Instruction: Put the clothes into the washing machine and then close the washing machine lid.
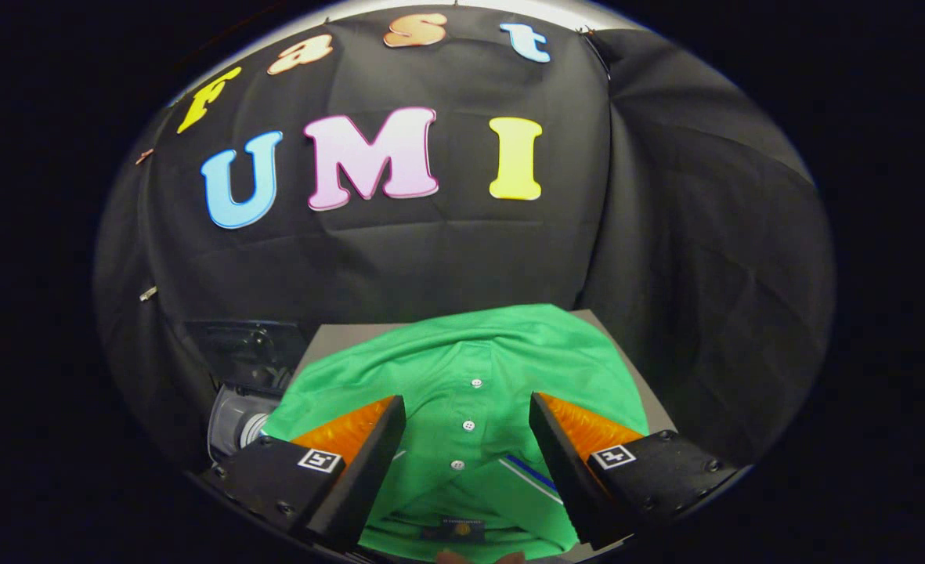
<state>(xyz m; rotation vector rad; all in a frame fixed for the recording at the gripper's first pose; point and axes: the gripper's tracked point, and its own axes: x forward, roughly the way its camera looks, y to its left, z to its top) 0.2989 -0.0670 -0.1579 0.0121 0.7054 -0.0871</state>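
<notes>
A green polo shirt (462, 368) with white buttons lies spread flat on a grey tabletop (329, 335), its collar end nearest me. My gripper (467, 401) hangs over the shirt with its fingers wide apart, and the button row runs between them. Nothing is held. To the left, beside the table, stands the washing machine (236, 419) with its dark see-through lid (247, 351) raised up behind the round grey opening.
The black cloth wall (689, 274) closes in behind and to the right of the table. The table's right edge (654, 407) runs just beyond the right finger. A small metal clip (148, 294) hangs on the wall at the left.
</notes>
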